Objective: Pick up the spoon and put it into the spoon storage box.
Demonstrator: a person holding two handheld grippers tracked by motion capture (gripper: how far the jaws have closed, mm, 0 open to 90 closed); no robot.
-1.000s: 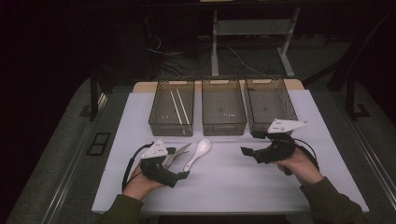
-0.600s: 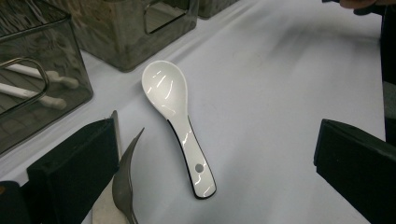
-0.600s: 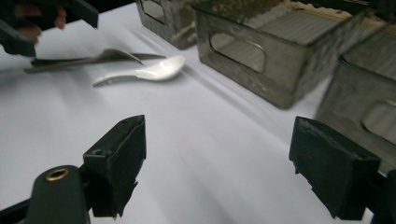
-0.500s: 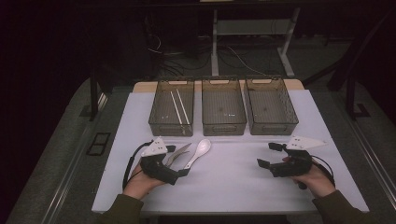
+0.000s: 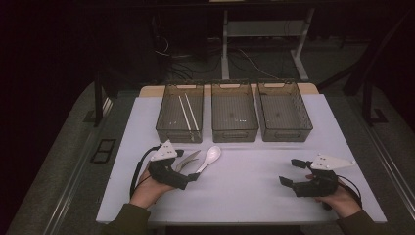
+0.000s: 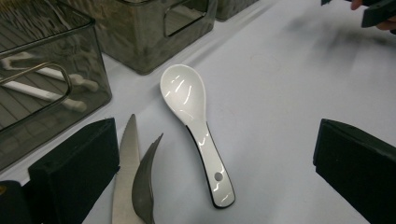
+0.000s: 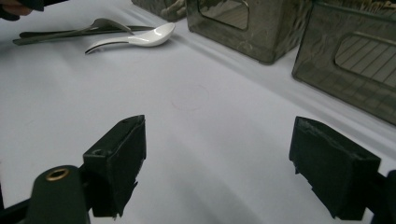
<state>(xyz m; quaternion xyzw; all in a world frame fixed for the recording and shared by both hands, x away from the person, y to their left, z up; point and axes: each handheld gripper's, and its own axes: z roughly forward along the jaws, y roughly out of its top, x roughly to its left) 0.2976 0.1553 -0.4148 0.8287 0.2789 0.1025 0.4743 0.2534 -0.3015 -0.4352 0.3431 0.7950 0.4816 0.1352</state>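
Spoon (image 6: 196,126), white, lies on the counter (image 5: 244,196) just beside a knife (image 6: 123,182) and a grey utensil (image 6: 144,186), its handle toward the left claw (image 5: 192,175), whose jaws stand wide around the cutlery with nothing pressed, likely lining up a pick. Beyond stand three bins (image 5: 235,134), chopsticks (image 5: 188,111) in the leftmost, suggesting sorting; at far right, well apart, the right claw (image 5: 289,172) hangs wide and empty.
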